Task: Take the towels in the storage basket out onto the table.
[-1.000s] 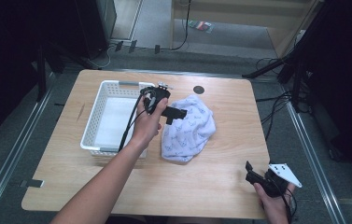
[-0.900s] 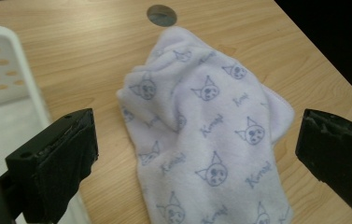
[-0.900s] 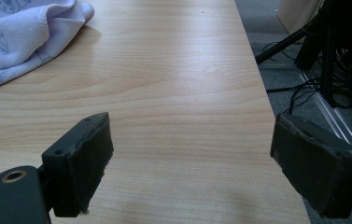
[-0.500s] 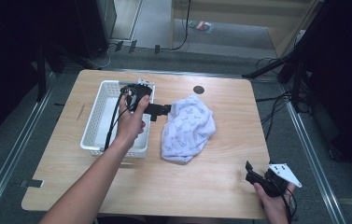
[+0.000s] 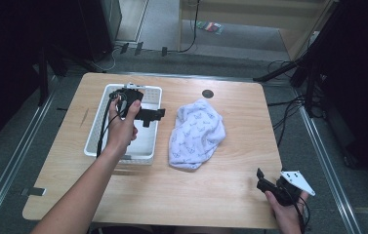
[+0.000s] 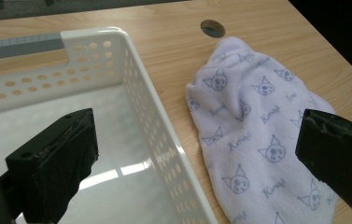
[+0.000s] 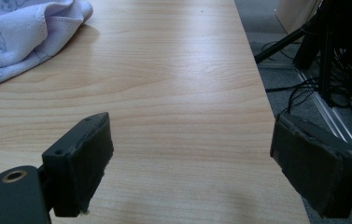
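Basket (image 5: 104, 130) rim sits under the wide-open left gripper (image 5: 153, 115), towel (image 5: 194, 132) just beside; wide-open right gripper (image 5: 265, 183) hovers near the counter (image 5: 230, 190) corner.

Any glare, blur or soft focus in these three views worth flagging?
High view: even light, dark surroundings, slightly soft; the towel reads clearly. Left gripper view: bright glare strip on the basket floor, near jaws soft-edged, cat print sharp. Right gripper view: mild sheen on the table, jaws slightly blurred.
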